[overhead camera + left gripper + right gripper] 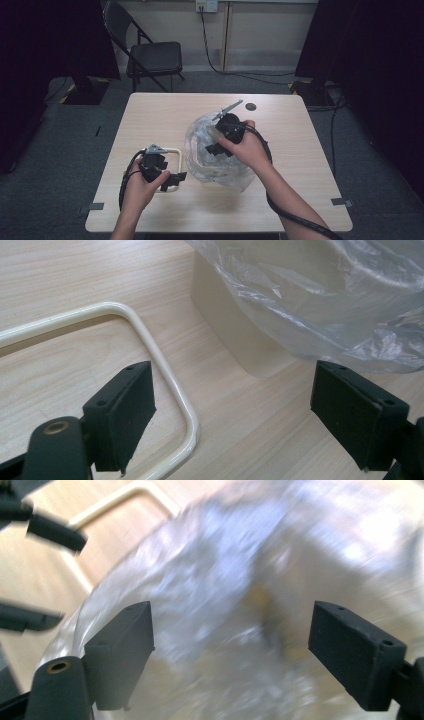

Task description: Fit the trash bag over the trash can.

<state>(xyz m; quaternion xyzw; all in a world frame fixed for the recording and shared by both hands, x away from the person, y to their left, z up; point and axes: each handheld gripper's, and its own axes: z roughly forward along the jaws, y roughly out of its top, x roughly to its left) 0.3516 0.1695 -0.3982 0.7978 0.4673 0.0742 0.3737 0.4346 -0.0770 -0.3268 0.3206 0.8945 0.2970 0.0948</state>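
Observation:
A cream bin (225, 325) lined with a clear plastic bag (212, 167) stands mid-table. My right gripper (218, 149) hovers over the bag's mouth, open, with nothing between its jaws. In the right gripper view the gripper (232, 650) faces the crinkled bag (225, 580), which is blurred. A cream wire loop (178, 156) lies flat on the table left of the bin. My left gripper (175, 181) is low over the loop's near corner and open. In the left gripper view the gripper (232, 410) has the loop (165, 365) running just inside its left jaw, and the bag (320, 295) drapes over the bin.
The light wooden table (165, 110) has bare room at the back left and along the front. A small dark disc (251, 106) sits near the far edge. A black folding chair (150, 56) stands behind the table. Dark curtains flank both sides.

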